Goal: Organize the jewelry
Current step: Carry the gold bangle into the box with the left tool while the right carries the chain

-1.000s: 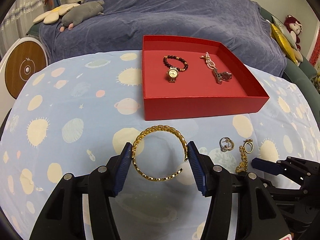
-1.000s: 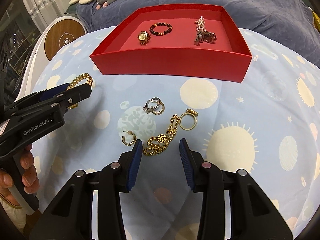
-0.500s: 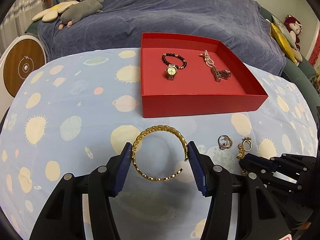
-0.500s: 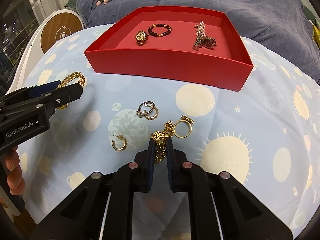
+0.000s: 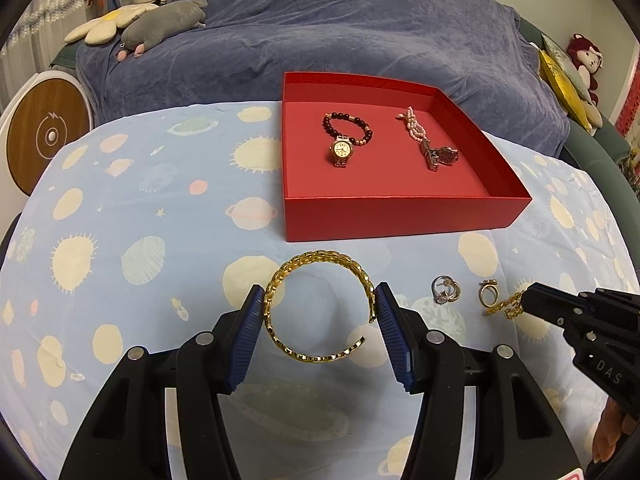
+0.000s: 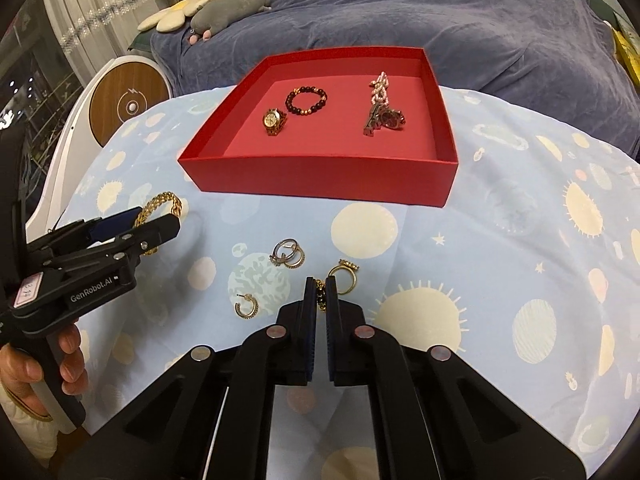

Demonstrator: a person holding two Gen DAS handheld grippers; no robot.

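Observation:
My left gripper (image 5: 320,312) is shut on a gold bangle (image 5: 316,260), pads touching both of its sides, just above the blue cloth. My right gripper (image 6: 320,296) is shut on a gold chain bracelet (image 6: 321,294); in the left wrist view the chain (image 5: 504,308) hangs from its tip. A red tray (image 5: 404,220) holds a gold watch (image 5: 341,150), a dark bead bracelet (image 5: 348,128) and a pink pearl watch (image 5: 432,148). On the cloth lie a silver ring cluster (image 6: 288,254), a gold ring (image 6: 344,278) and a gold hoop earring (image 6: 247,306).
The table wears a blue planet-print cloth (image 5: 120,220). Behind it is a bed with a dark blue cover (image 5: 340,20) and plush toys (image 5: 160,24). A round white and wood device (image 5: 40,136) stands at the left.
My right gripper closed on the gold chain bracelet and lifted it slightly off the cloth. My left gripper kept holding the bangle in place.

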